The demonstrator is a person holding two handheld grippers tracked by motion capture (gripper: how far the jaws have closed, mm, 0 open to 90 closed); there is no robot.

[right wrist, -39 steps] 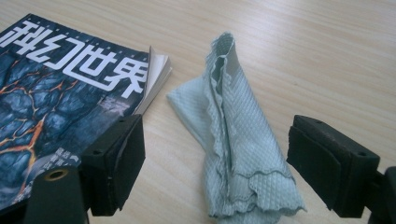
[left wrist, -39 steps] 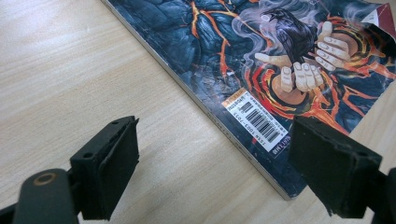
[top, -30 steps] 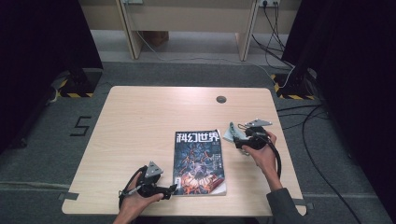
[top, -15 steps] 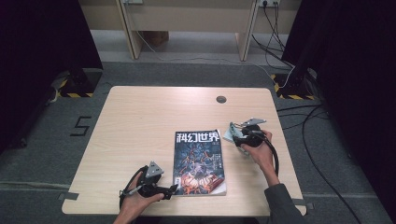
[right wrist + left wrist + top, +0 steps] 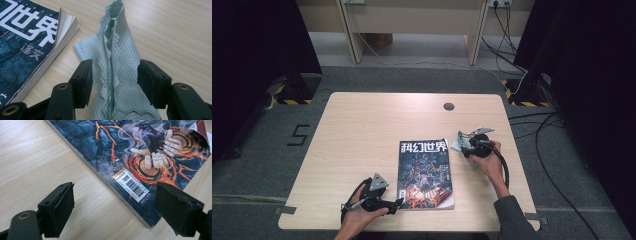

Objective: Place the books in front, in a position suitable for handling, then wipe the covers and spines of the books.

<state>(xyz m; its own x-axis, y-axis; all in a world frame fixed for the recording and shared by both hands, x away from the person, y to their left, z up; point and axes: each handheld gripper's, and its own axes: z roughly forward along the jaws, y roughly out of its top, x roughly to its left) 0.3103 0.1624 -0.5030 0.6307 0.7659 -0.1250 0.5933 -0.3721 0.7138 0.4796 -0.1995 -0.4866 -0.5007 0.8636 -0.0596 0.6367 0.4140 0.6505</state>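
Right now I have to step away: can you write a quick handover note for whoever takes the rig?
Left tongs: open, nothing between them, at the magazine's near left corner by the barcode.
Right tongs: have just been closing around the pale green cloth; gaps remain on both sides, so no grip yet.
Cloth lies bunched on the table, beside the magazine's far right corner.
Done: approach to the cloth.
Left: grip the cloth; the magazine is closed and untouched.
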